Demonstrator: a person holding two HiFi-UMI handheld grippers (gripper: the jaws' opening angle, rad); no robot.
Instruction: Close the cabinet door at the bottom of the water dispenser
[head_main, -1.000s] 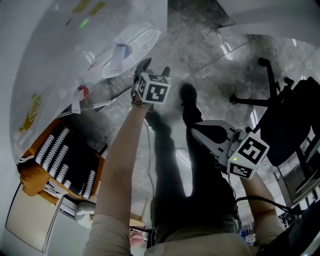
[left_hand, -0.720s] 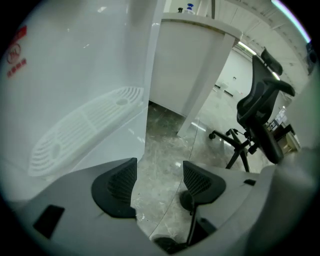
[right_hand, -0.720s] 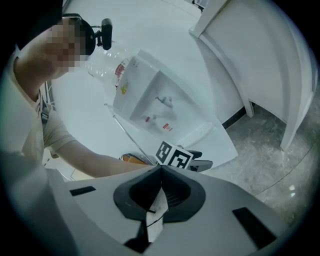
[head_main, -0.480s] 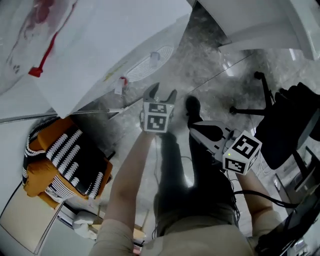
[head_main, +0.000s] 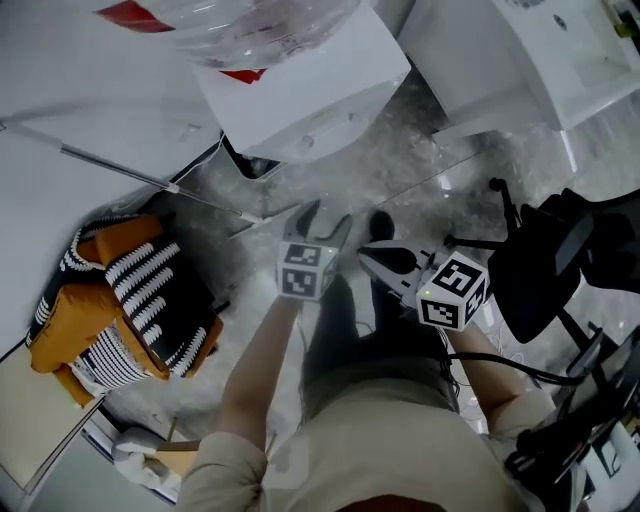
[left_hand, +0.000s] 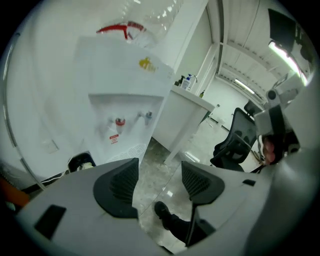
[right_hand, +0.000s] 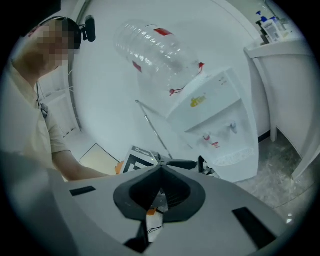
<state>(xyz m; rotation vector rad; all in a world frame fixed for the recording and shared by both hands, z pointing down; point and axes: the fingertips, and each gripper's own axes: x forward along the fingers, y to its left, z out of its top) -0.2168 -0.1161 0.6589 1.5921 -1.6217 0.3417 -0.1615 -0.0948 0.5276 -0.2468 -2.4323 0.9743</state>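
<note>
The white water dispenser (head_main: 300, 95) stands at the top of the head view, a clear bottle (head_main: 250, 20) with a red label on it. In the left gripper view its taps (left_hand: 119, 121) and drip grille (left_hand: 125, 152) show; the lower cabinet and its door are hidden behind the jaws. My left gripper (head_main: 326, 215) hangs above the floor in front of the dispenser, open; its jaws have just been closing a little with nothing between them (left_hand: 159, 167). My right gripper (head_main: 368, 254) is beside it, shut and holding nothing (right_hand: 161, 169).
A dark opening (head_main: 250, 160) shows low at the dispenser's left side. An orange and black striped bundle (head_main: 120, 300) lies at left. A black office chair (head_main: 540, 260) stands at right, a white counter (head_main: 520, 50) behind it. The person's shoe (head_main: 380, 225) rests on the marble floor.
Both grippers have come up and back from the dispenser's front. The head view has swung, so the bottle and the dispenser's top now fill the upper picture.
</note>
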